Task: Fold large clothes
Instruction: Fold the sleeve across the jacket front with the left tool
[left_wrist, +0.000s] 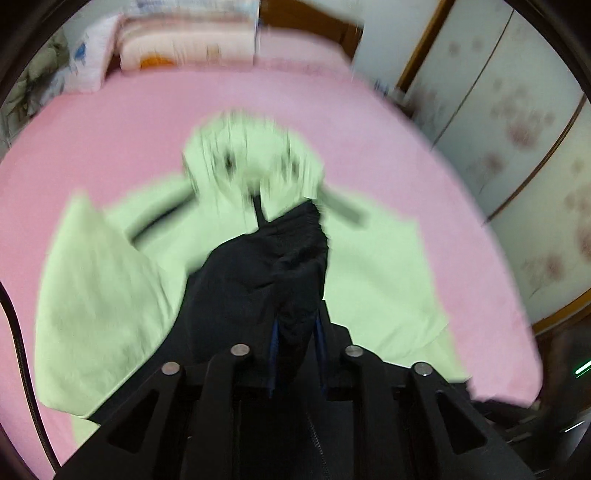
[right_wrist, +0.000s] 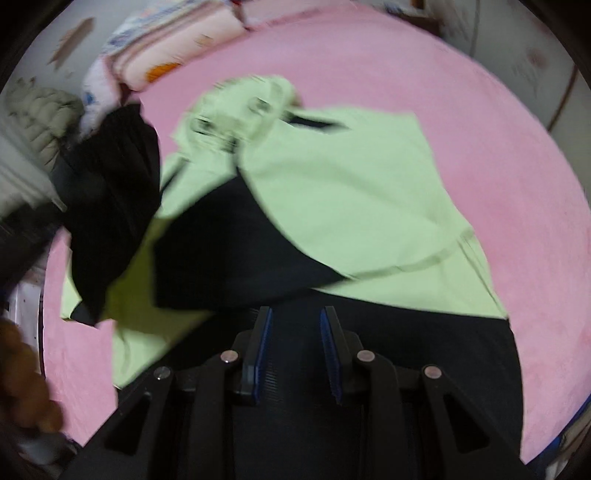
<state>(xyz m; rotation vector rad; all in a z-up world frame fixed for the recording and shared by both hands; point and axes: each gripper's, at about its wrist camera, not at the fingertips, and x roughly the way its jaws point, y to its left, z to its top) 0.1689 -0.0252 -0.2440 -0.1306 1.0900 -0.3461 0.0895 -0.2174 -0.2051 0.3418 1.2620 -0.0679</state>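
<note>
Pink bed (left_wrist: 110, 122): garment's black cuff (left_wrist: 273, 258) between left tongs (left_wrist: 297, 354).

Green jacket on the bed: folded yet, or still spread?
Partly folded. The green jacket has a flap turned over itself, black hem bunched in the left claw, rest spread on the pink bed.

No legible writing in either wrist view

Dark marks on the pale green garment (left_wrist: 255, 162) near its collar and coloured print on the stacked bedding (left_wrist: 184, 40) at the head of the bed are too blurred to read.
</note>
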